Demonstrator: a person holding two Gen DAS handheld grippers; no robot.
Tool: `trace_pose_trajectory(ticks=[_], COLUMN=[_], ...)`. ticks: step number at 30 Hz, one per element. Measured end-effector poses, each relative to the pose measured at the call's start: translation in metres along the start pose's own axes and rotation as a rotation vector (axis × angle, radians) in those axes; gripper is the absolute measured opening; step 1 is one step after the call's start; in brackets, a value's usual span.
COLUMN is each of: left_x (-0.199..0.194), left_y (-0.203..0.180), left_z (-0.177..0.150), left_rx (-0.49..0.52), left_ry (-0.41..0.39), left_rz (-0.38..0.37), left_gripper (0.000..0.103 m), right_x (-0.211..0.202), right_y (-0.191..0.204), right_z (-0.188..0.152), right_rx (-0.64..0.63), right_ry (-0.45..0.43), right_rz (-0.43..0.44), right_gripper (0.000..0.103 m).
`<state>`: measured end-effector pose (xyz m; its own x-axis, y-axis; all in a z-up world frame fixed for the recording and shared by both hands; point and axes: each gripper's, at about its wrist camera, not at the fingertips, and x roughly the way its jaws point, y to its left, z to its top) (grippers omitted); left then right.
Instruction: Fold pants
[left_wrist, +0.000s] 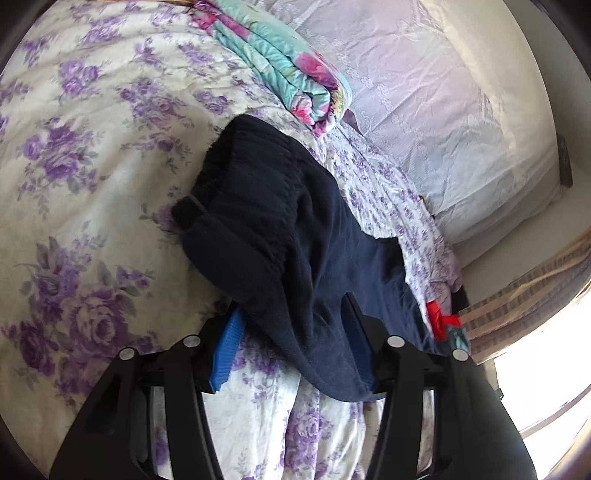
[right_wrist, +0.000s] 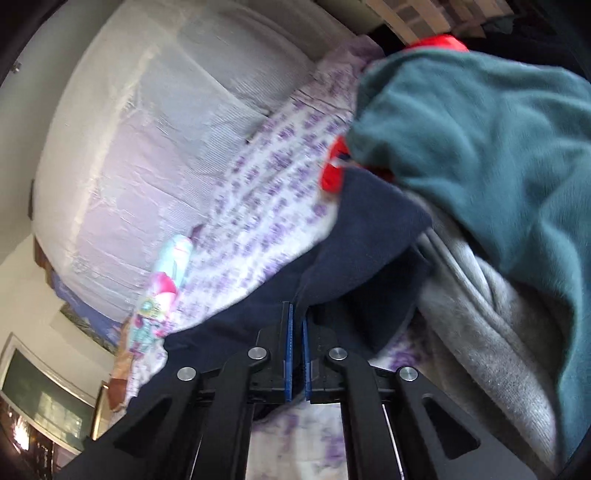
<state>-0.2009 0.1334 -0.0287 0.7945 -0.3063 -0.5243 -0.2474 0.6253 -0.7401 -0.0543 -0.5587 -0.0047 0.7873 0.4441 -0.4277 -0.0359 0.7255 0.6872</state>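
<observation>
We see open floral bedspread (left_wrist: 92, 155) left of the navy pants (left_wrist: 280, 229), while a folded quilt (left_wrist: 295, 77) and teal and grey garments (right_wrist: 480, 155) crowd the right.

We see the pants (left_wrist: 295, 236) — dark navy, of thick soft fabric, with a ribbed elastic waistband. They lie bunched and twisted on the flowered bed cover, the waistband end raised and turned away from us, the rest trailing to the right. In the right wrist view the navy cloth (right_wrist: 354, 258) is blurred — partly under a teal garment
</observation>
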Motion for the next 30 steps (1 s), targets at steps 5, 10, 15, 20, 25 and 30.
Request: trace_pose_trajectory(ticks=[5, 10, 15, 20, 25, 30], left_x=[0.000, -0.004, -0.018, -0.024, -0.005, 0.042], left_y=[-0.003, 0.003, -0.016, -0.051, -0.098, -0.117], left_z=[-0.002, -0.011, -0.015, 0.011, 0.069, 0.137], left_rx=[0.006, -0.010, 0.071, 0.154, 0.223, 0.184], left_ry=[0.040, 0.061, 0.008, -0.035, -0.112, -0.137], left_rz=[0.042, 0.032, 0.043, 0.001, -0.029, -0.015], left_gripper=[0.041, 0.005, 0.005, 0.004, 0.004, 0.004], right_x=[-0.016, -0.013, -0.018, -0.021, -0.015, 0.026], right_y=[0.012, 0.006, 0.002, 0.006, 0.036, 0.072], right_z=[0.017, 0.016, 0.011, 0.019, 0.049, 0.102], right_rx=[-0.023, -0.018, -0.001, 0.001, -0.071, -0.118], right_ry=[-0.025, -0.010, -0.012, -0.014, -0.038, -0.039], right_rz=[0.026, 0.012, 0.023, 0.047, 0.055, 0.019], right_gripper=[0.002, 0.002, 0.002, 0.002, 0.002, 0.002])
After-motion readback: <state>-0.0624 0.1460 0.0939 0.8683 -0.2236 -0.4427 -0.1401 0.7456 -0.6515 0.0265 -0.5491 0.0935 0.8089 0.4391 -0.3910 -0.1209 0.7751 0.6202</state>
